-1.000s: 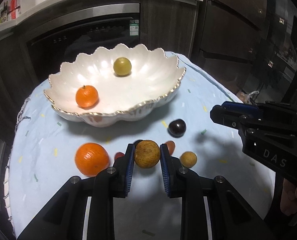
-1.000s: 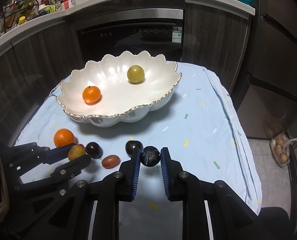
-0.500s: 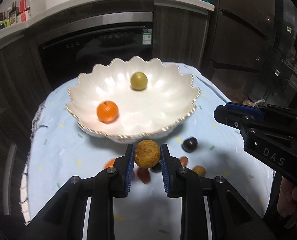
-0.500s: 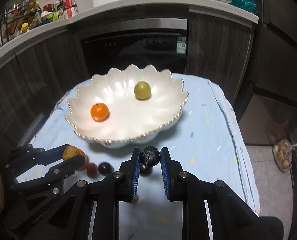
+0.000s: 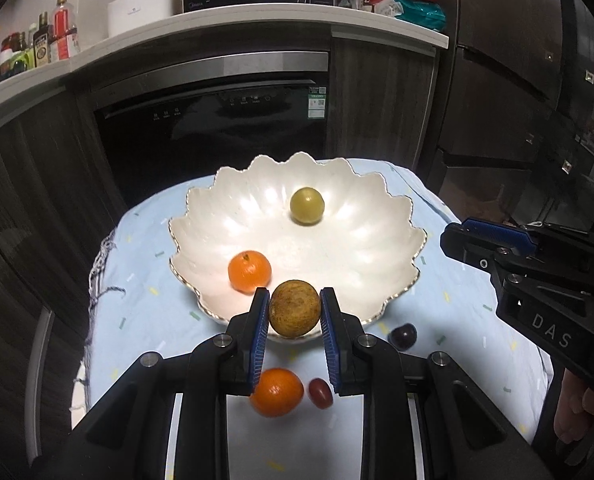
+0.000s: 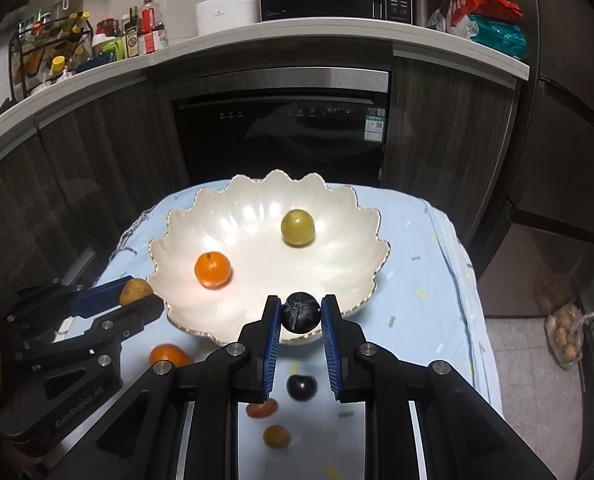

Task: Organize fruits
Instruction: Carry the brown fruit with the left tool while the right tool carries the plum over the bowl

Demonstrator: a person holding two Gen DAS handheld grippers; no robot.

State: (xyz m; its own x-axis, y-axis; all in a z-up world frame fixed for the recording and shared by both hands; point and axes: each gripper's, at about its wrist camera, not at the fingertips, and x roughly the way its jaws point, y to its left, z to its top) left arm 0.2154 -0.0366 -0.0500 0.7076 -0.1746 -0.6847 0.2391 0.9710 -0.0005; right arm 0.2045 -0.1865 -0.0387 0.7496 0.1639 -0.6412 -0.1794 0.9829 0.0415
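My left claw [image 5: 294, 309] is clamped on a round, rough brownish fruit [image 5: 294, 308], right claw [image 6: 300, 313] pinching a small matte dark plum [image 6: 300, 312]. Both hang over the near rim of the glossy scalloped white bowl [image 5: 377, 240], with a smooth green fruit [image 5: 306, 205] and dimpled tangerine [image 5: 249, 272] inside.

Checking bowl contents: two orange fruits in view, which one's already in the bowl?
The smaller orange fruit in the white bowl; the larger orange fruit lies on the cloth below the left gripper.

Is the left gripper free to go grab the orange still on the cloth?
Probably not yet: the left gripper is shut on a brown fruit, so the orange below must wait until that drops.
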